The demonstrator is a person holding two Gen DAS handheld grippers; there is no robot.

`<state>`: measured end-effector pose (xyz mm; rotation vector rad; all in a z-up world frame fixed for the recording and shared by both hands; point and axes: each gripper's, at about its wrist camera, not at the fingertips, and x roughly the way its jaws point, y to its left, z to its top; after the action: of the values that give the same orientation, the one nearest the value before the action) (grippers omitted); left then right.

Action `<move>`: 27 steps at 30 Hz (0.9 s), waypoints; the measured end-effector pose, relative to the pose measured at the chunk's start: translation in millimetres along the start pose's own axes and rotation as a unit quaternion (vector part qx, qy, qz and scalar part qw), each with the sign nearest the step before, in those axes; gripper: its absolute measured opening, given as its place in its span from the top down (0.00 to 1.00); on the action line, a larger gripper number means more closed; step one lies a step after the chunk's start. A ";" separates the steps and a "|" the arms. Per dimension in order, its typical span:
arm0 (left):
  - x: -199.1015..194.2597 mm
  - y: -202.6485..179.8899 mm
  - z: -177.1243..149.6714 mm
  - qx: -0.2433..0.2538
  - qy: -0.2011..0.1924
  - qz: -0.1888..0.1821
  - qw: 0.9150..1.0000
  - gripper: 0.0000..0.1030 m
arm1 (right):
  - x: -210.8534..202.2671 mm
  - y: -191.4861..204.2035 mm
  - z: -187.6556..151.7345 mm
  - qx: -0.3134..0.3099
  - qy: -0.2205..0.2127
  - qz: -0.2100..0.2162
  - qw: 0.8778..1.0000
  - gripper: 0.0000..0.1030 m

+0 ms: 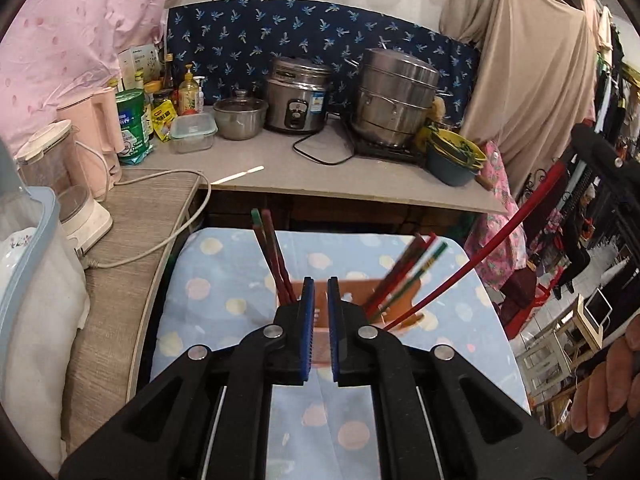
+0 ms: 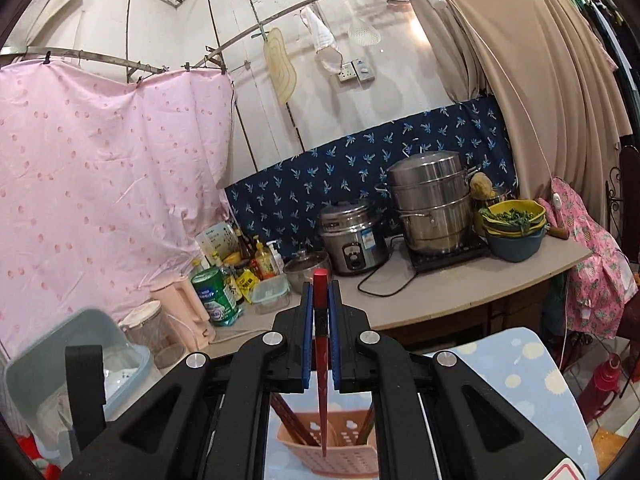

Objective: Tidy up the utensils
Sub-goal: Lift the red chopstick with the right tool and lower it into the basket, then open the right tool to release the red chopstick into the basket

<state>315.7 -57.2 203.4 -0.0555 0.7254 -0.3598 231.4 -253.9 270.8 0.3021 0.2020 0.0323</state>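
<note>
A peach perforated utensil holder (image 1: 414, 296) (image 2: 344, 440) stands on a table covered in a blue dotted cloth (image 1: 224, 280). Dark red and green chopsticks lean in its left compartment (image 1: 272, 256), and more chopsticks lean in its right one (image 1: 408, 272). My left gripper (image 1: 320, 286) hovers just over the holder, its blue pads nearly together with nothing between them. My right gripper (image 2: 320, 288) is shut on a long red chopstick (image 2: 321, 344) (image 1: 480, 256). The chopstick slants down from the upper right, its lower end at the holder's near right edge.
Behind the table runs a counter (image 1: 360, 176) with a rice cooker (image 1: 298, 96), a stacked steel steamer (image 1: 394, 96), bowls (image 1: 456, 156), jars, a loose cable and a pale stick (image 1: 238, 176). A person's hand (image 1: 608, 384) shows at the right. A kettle and blender stand on the left.
</note>
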 end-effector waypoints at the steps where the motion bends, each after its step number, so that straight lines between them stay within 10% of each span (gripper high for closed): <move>1: 4.6 0.5 3.2 -0.001 0.001 0.001 1.000 0.94 | 6.8 0.6 3.4 -0.002 -0.003 -0.001 1.000 0.93; 21: 74.3 0.7 -19.7 0.017 0.048 0.028 0.998 0.94 | 102.7 -33.7 -84.2 -0.001 0.114 -0.026 0.993 0.92; 27: 69.2 -0.5 -23.7 0.025 0.034 0.046 0.998 0.81 | 89.0 -35.6 -95.2 0.002 0.117 -0.029 0.993 0.65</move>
<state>347.7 -79.5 141.5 0.0380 0.7824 -0.2921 299.4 -254.5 154.0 0.2962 0.4434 0.0090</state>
